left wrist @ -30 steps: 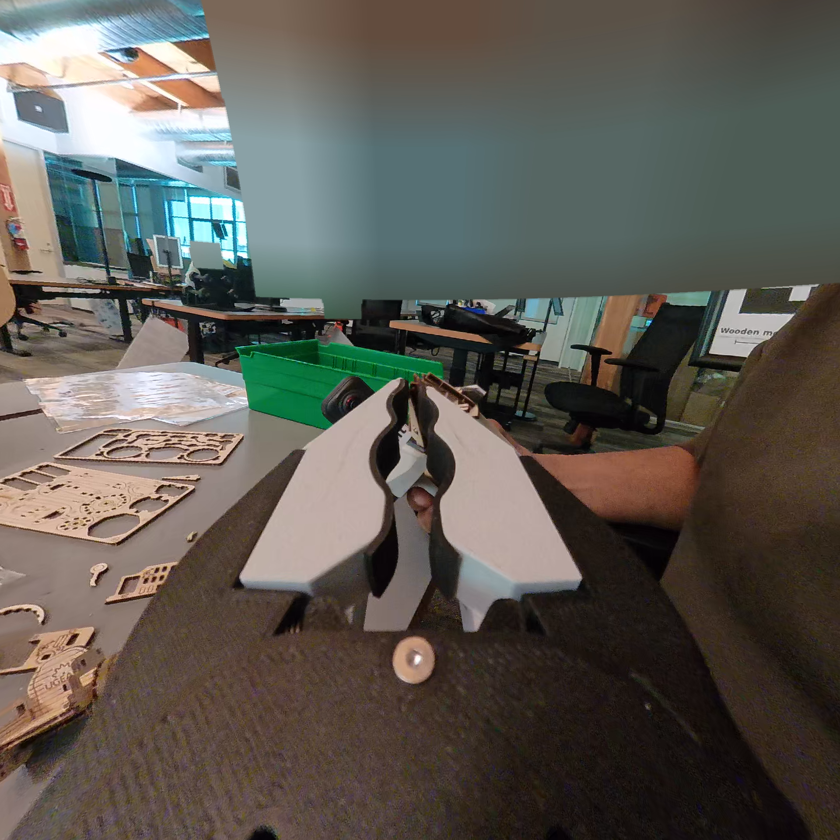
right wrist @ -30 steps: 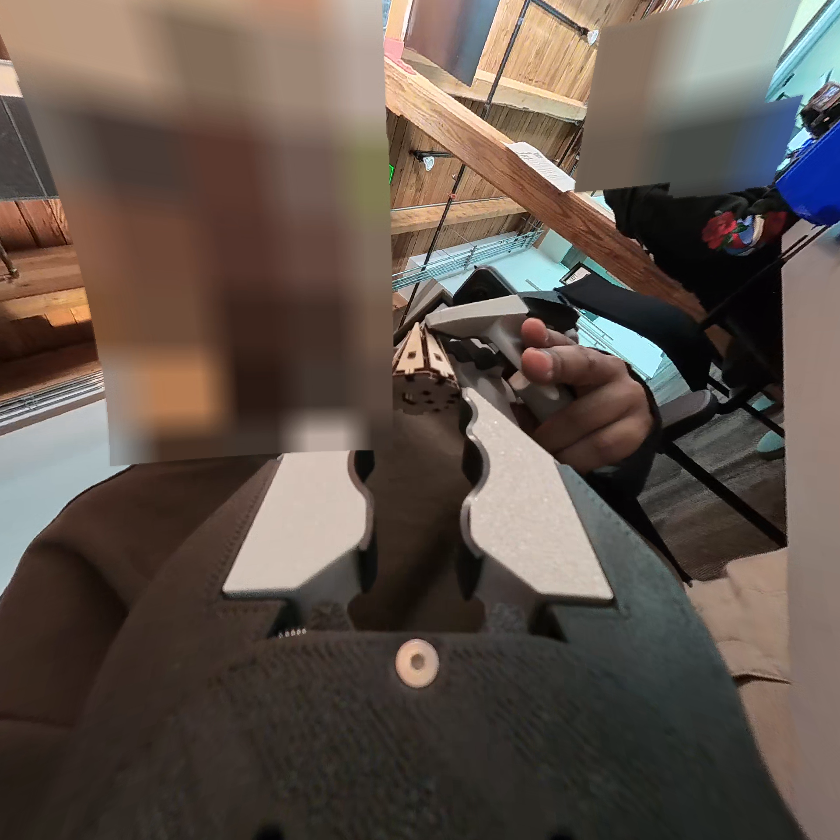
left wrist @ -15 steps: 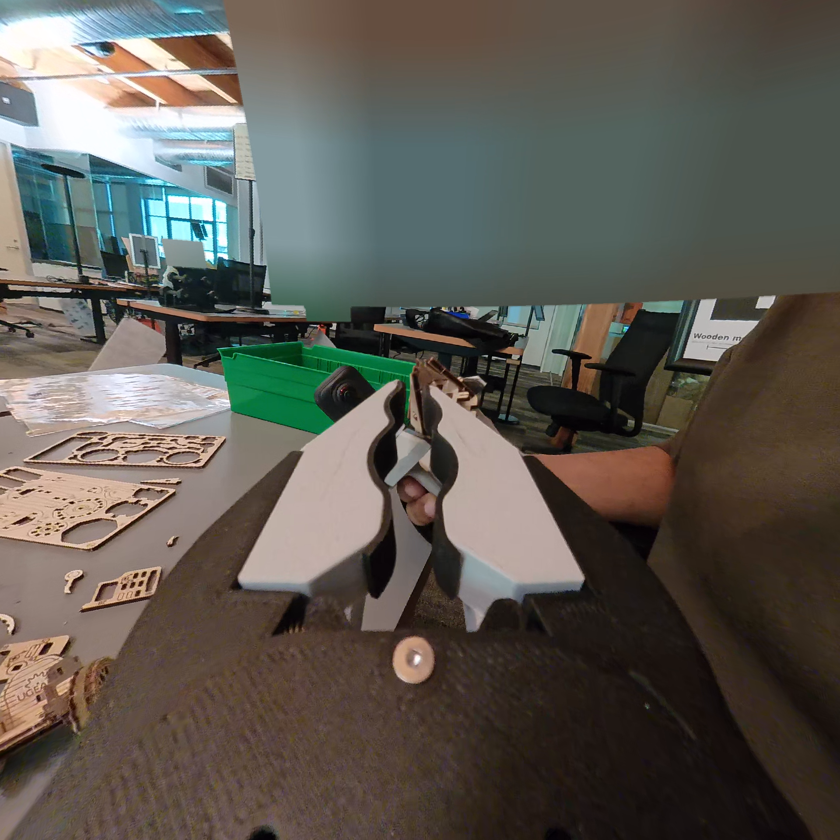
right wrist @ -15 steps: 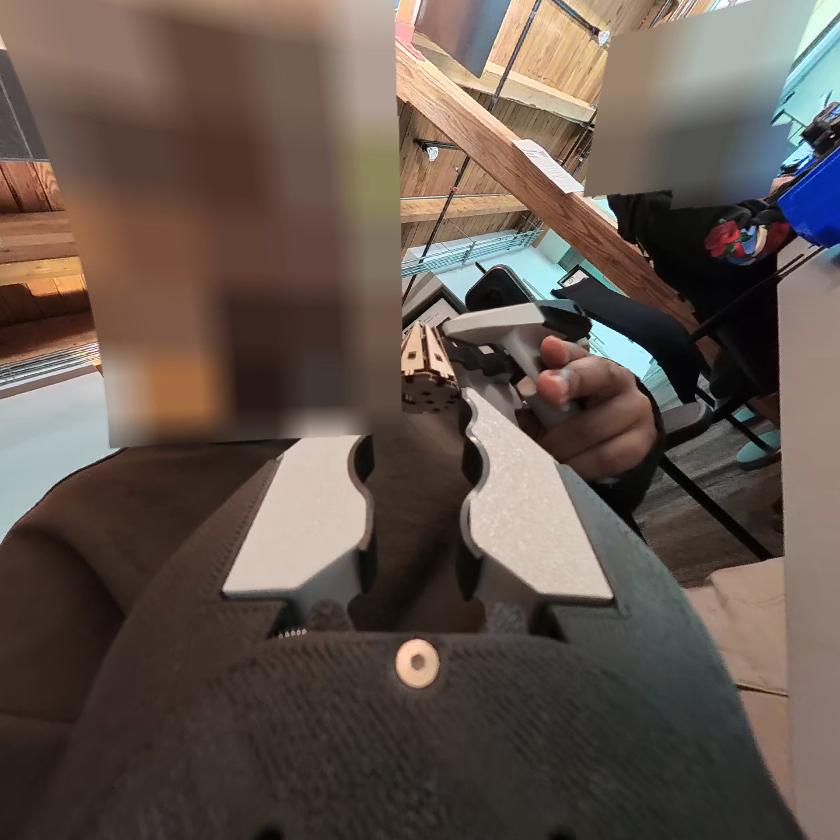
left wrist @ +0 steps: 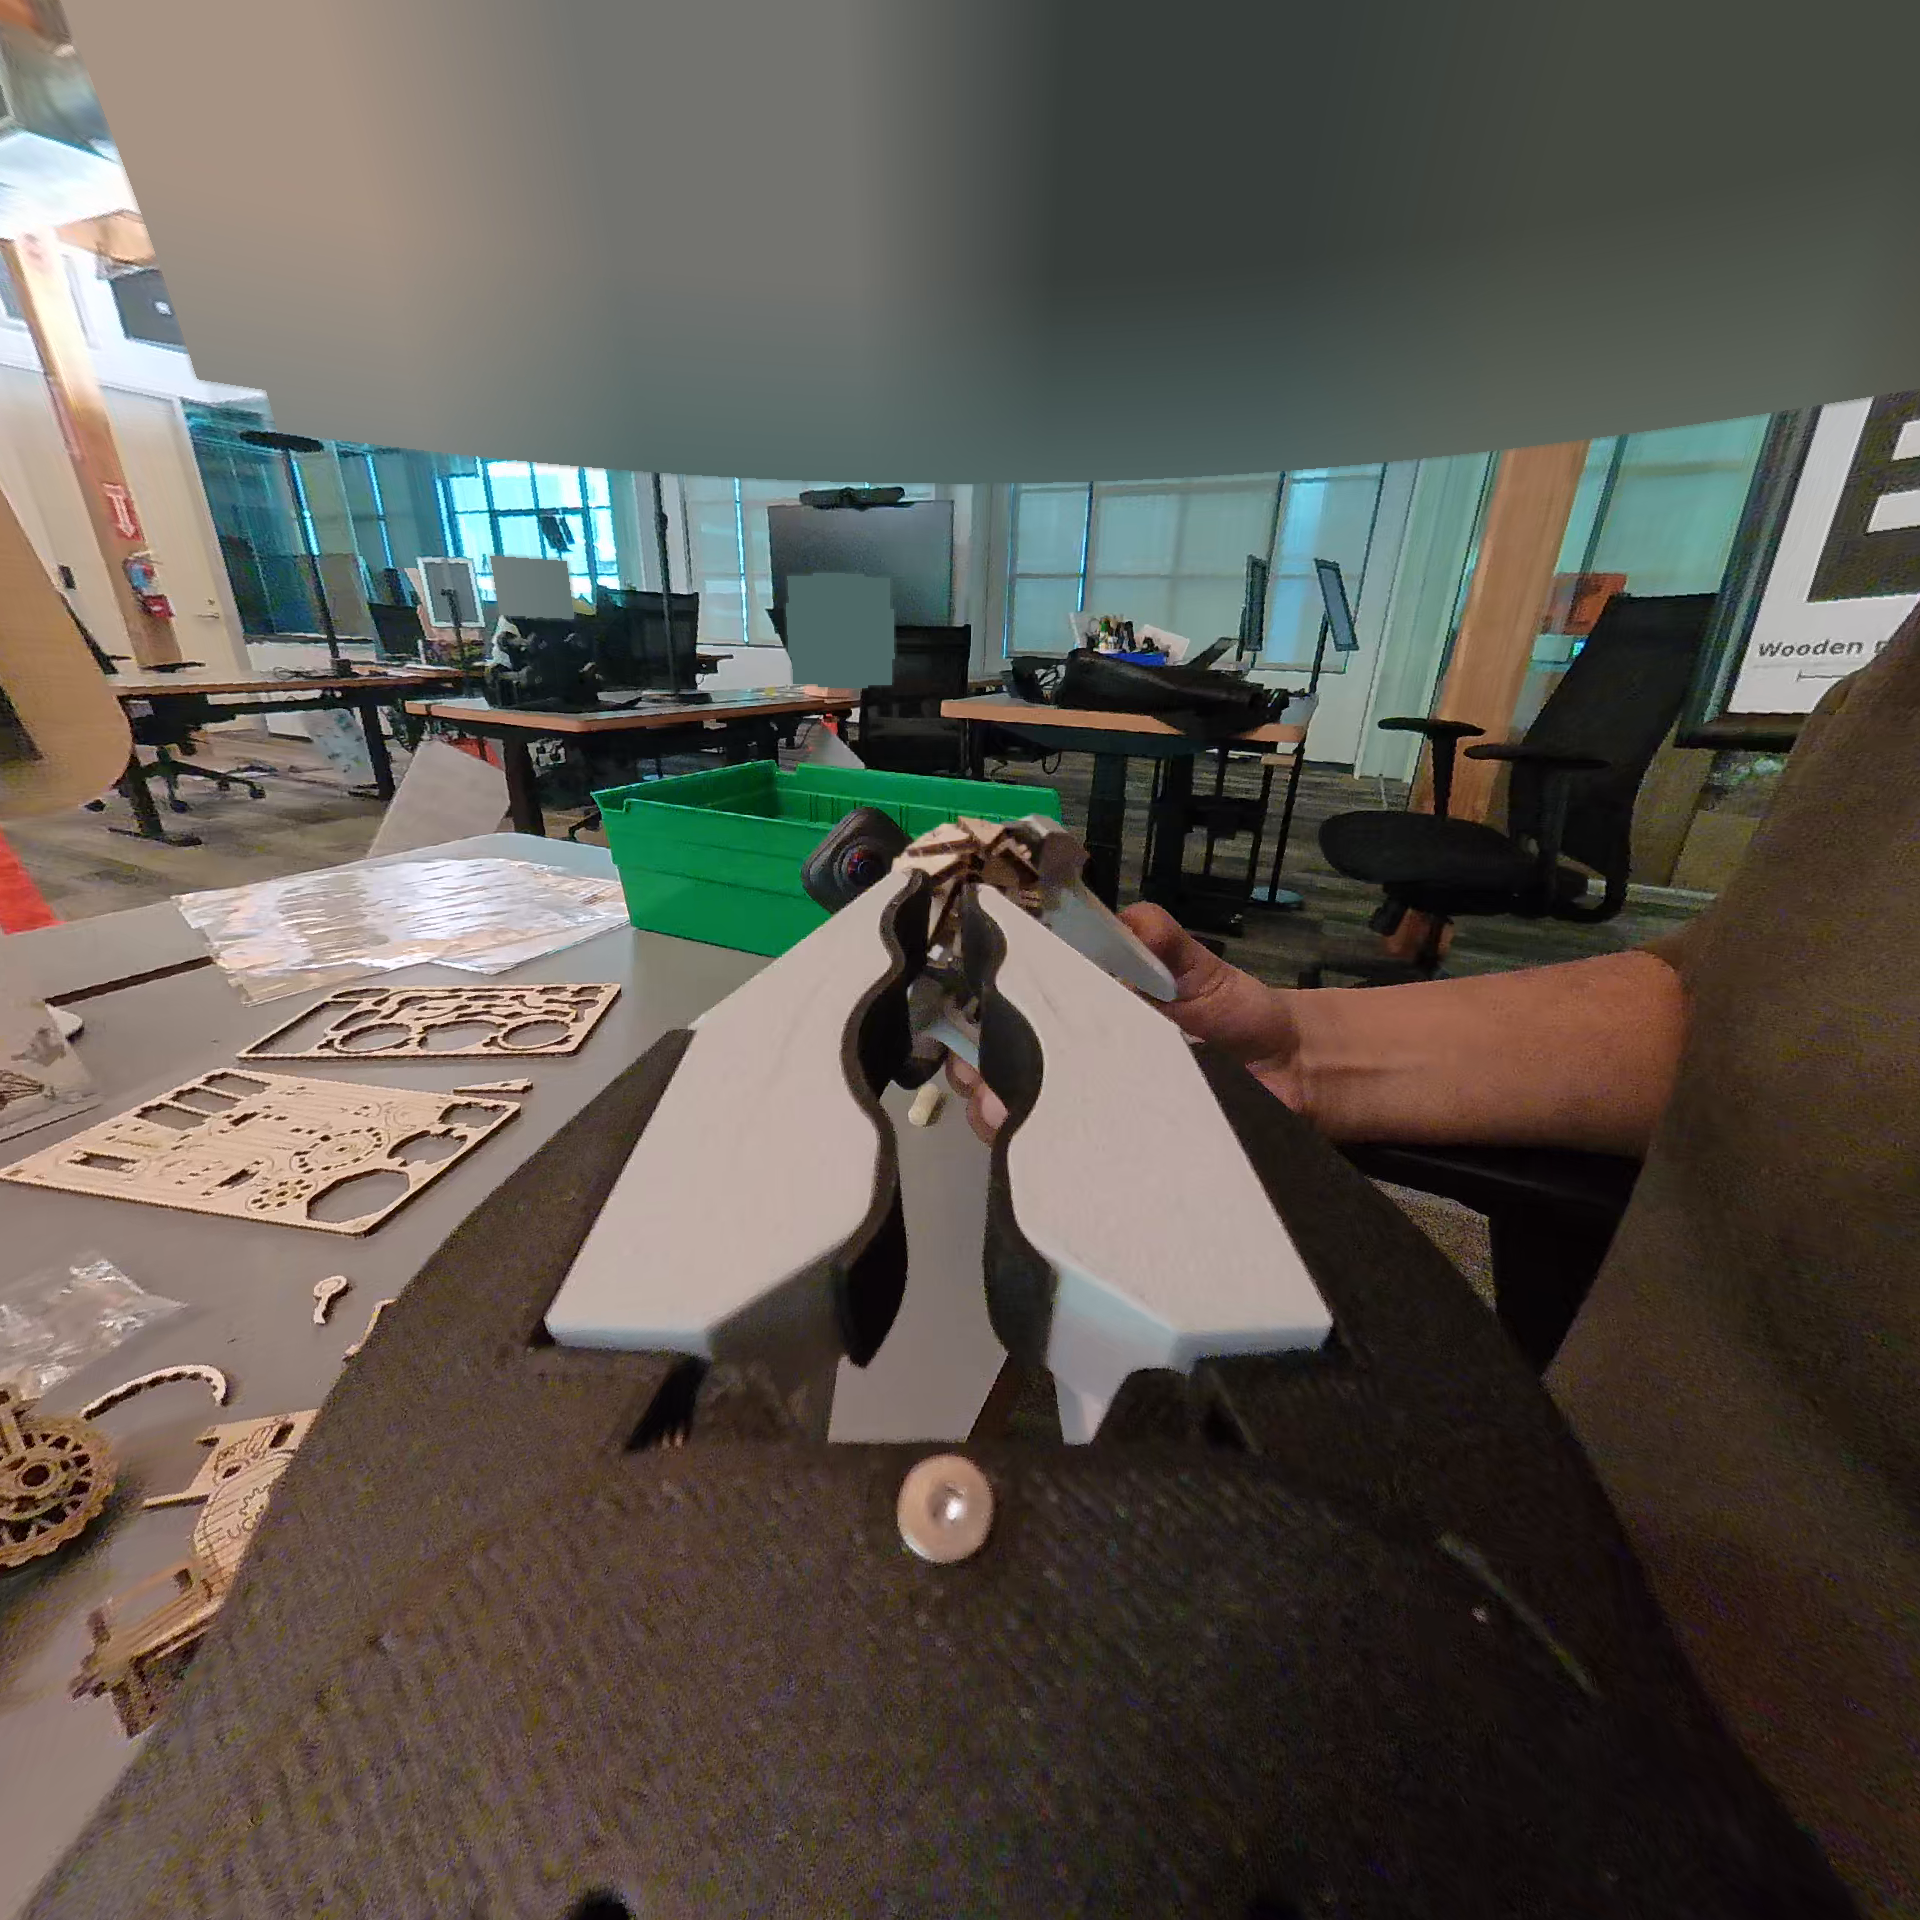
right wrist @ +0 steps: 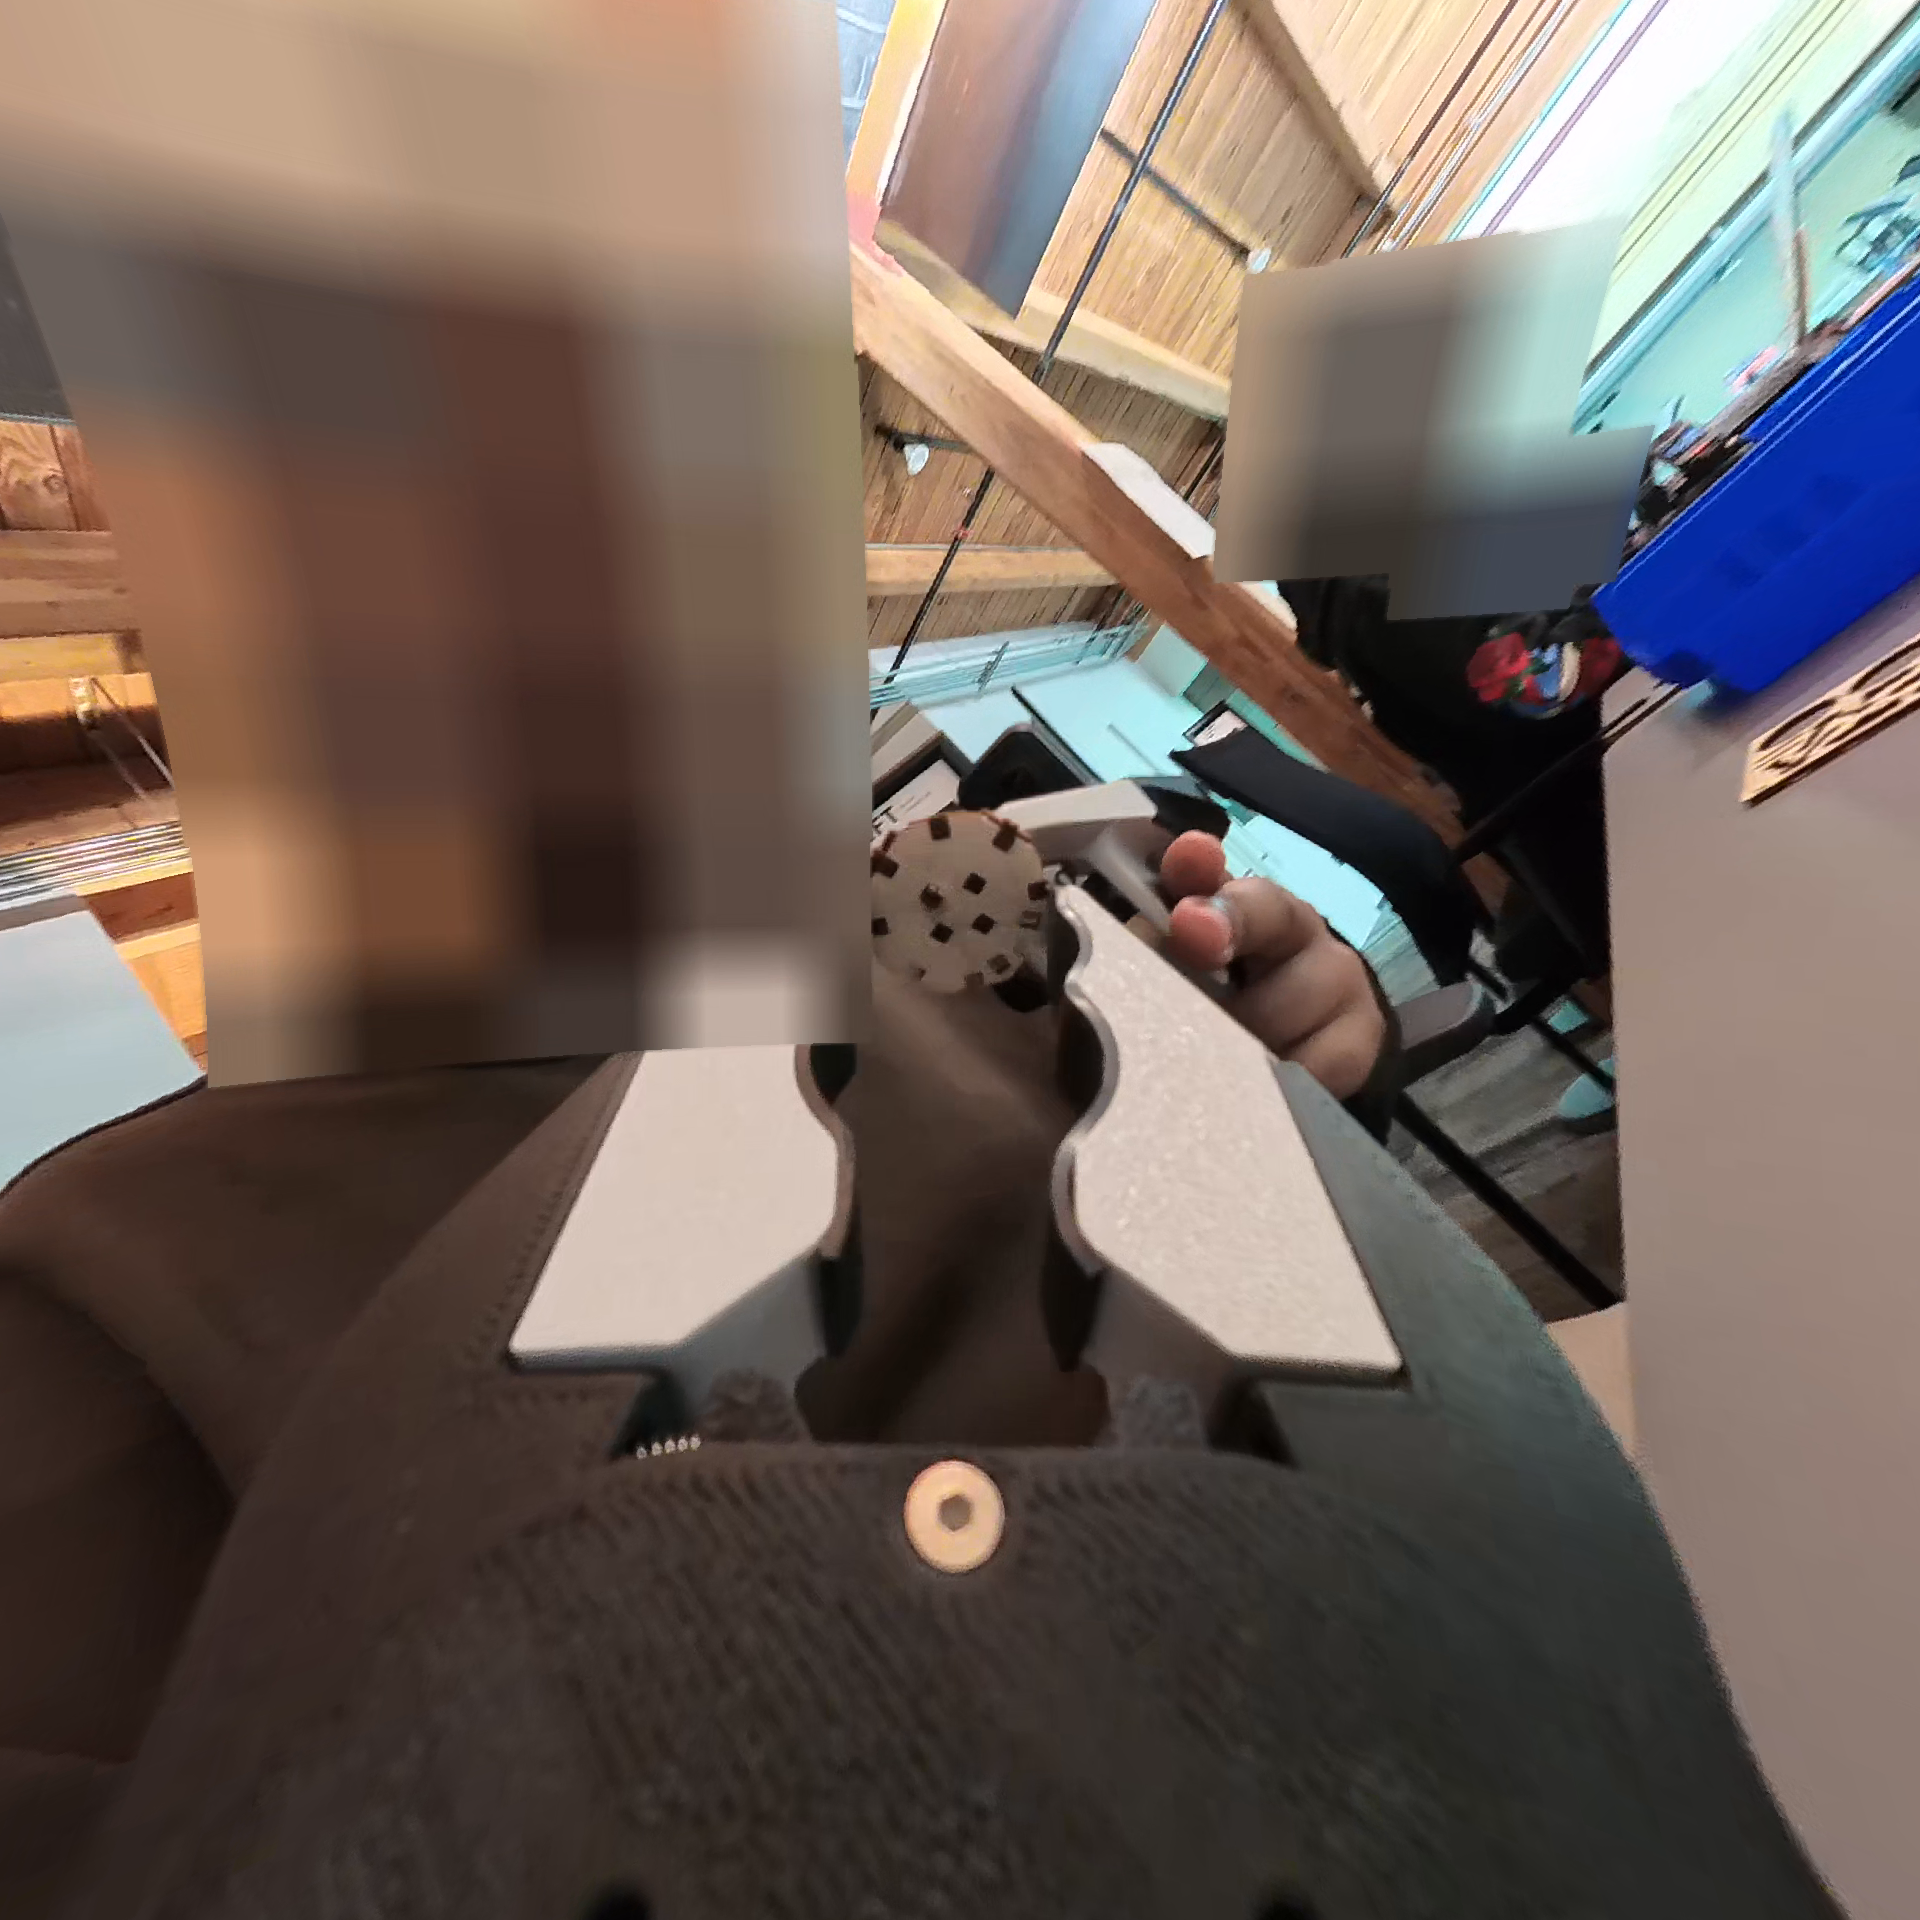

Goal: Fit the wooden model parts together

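Left gripper (left wrist: 948, 902): raised above the table (left wrist: 665, 966), pointing forward and slightly up. Its jaws are pressed together at the tips and pinch a small wooden part (left wrist: 971, 852), which stands out past the tips. The part is off the table, held in the air in front of the person's torso.

Right gripper (right wrist: 951, 971): tilted steeply upward, toward ceiling beams. Its jaws stand well apart. The left finger's tip is hidden behind a blur patch. The same part, seen here (right wrist: 956, 902) as a round slotted disc, lies near the tips; whether the fingers touch it cannot be told.

Hands: a bare hand (left wrist: 1216, 987) and forearm reach in from the right in the left wrist view, wrapped on the far gripper's handle. In the right wrist view a hand (right wrist: 1273, 971) curls around the other gripper's grey trigger just beyond the disc.

Left wrist view only: the grey table carries two cut-out wooden sheets (left wrist: 260, 1148), loose small pieces (left wrist: 330, 1297), a gear (left wrist: 42, 1475) at the left edge, a clear plastic sheet (left wrist: 405, 914) and a green bin (left wrist: 790, 862) at the far edge.

Right wrist view only: a blue bin (right wrist: 1787, 561) and a wooden sheet's corner (right wrist: 1839, 738) at the right edge.
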The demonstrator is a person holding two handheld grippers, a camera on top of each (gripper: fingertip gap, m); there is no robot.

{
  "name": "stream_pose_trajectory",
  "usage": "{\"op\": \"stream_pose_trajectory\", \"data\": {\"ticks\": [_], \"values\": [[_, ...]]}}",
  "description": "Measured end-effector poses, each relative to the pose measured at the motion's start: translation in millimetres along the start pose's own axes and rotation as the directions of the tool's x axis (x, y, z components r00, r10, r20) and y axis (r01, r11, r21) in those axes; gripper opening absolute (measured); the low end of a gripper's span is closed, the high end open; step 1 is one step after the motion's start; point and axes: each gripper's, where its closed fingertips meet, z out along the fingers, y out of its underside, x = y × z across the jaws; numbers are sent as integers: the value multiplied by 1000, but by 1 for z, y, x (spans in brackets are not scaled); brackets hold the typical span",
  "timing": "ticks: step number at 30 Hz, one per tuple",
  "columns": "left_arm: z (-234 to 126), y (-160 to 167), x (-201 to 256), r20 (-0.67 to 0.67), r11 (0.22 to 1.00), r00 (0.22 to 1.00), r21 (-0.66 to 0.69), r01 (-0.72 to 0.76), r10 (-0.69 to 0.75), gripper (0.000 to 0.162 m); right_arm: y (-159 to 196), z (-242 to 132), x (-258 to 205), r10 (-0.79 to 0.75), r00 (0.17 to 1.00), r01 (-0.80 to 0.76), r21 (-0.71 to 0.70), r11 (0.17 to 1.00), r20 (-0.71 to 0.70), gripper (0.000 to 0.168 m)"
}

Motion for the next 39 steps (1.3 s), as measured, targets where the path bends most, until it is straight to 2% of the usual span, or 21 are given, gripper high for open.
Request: {"op": "stream_pose_trajectory", "data": {"ticks": [5,7,9,13,17,20,28,39], "values": [[-1,1,0,-20,1000,999,5,26,-26,8,-2,0,-2,-68,997,68,-3,998,-22,34],[-1,3,0,-25,999,999,2,33,-33,22,-5,-1,-3,-110,993,110,2,994,-38,34],[-2,3,0,-32,999,998,6,48,-48,29,-4,-2,0,-199,975,196,-36,980,-103,32],[-1,11,-4,-21,996,997,-31,78,-79,35,2,-4,7,-440,864,399,-202,894,-243,33],[-2,16,-5,-39,995,995,-48,86,-88,24,5,-7,11,-554,777,475,-298,828,-301,32],[-3,18,-2,-75,994,993,-59,90,-94,15,5,-9,11,-583,752,491,-327,807,-309,33],[-4,22,-4,-91,993,991,-81,91,-98,11,6,-14,15,-599,733,486,-369,792,-323,33],[-3,25,-6,-96,990,988,-87,112,-121,12,6,-16,18,-573,752,463,-359,811,-325,33]]}}
